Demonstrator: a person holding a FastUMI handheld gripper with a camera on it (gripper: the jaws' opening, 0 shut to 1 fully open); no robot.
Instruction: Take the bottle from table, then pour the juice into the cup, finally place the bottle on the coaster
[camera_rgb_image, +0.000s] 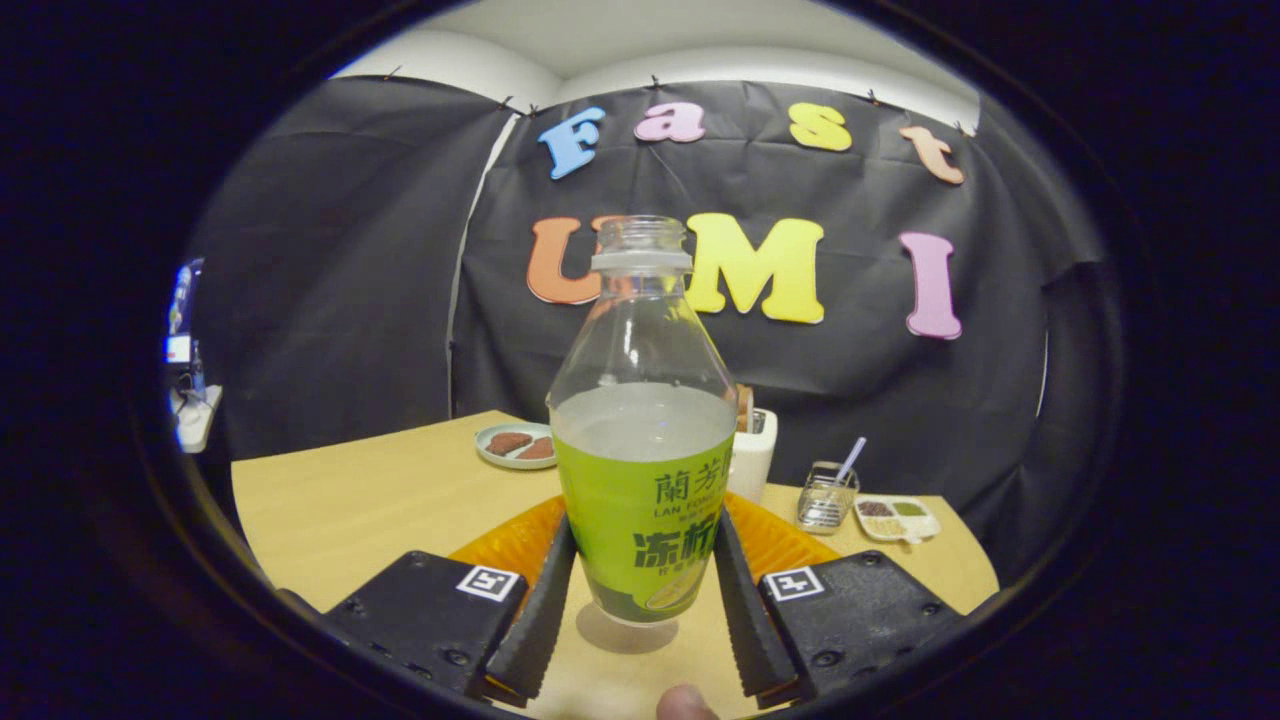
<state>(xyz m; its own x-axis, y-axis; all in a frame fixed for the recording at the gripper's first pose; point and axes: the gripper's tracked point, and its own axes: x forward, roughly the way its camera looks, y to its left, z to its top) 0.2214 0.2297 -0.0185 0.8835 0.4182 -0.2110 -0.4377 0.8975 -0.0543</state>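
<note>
grip: we're seeing the gripper (640, 600) clamped on the juice bottle (642, 470), one finger pressing each side of the green label.
bottle position: it's sitting upright between the fingers, base looking just clear of the wooden table (380, 500), though that's hard to call.
axis: long axis is running straight up, open neck on top, no cap.
what's next: we're guessing the tilt for pouring.
writing: the label is showing "LAN FONG" plus Chinese characters.
orange thing: an orange ribbed piece (780, 540) is lying right behind the bottle, maybe the coaster.
</note>
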